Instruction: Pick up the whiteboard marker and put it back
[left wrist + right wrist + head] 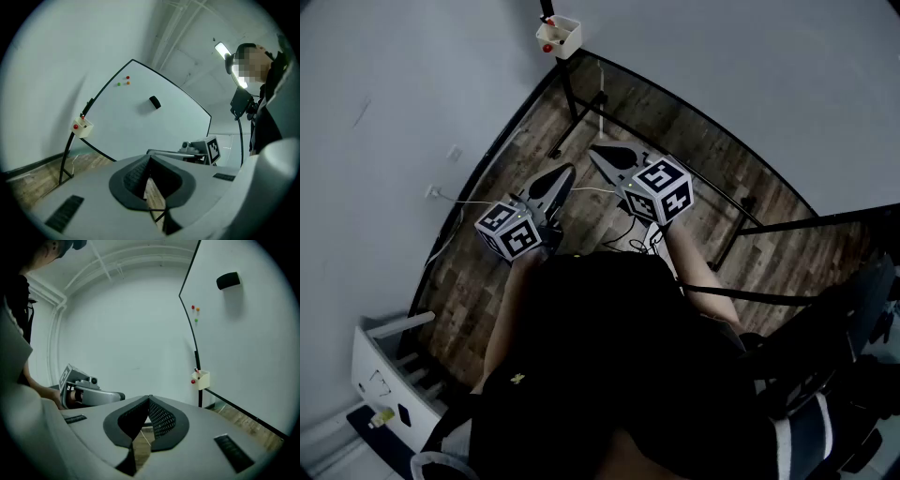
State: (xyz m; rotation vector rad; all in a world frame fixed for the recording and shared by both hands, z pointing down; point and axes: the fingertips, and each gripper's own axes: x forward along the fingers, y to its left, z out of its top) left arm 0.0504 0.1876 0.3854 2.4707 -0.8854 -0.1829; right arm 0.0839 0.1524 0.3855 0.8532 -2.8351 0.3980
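Grippers up in front of the person, side by side over the wood floor (478, 281), both aimed toward the whiteboard (750, 84). On the left gripper (565, 172) the jaws are pressed together at the tips with nothing between them, and only a slit lower down shows floor through it. Over to the right gripper (596, 150), same story: jaws closed tip to tip and empty, just beside the left one and well apart from the board.

At the board's lower corner hangs a small cream holder box (200, 379) with 1 red dot on its side. Poking out of the top of that box is a thin red-tipped stick. It looks like the whiteboard marker (197, 371), though it's too small to be sure. It stands upright in the box, well away from both grippers.

Higher on the board, a black eraser (228, 281) clings to the white surface. 3 small magnets (195, 311), red, orange and green, cluster near the frame's edge. Pale wall (394, 112) on the left, and a white cable (473, 201) trails across the floor.
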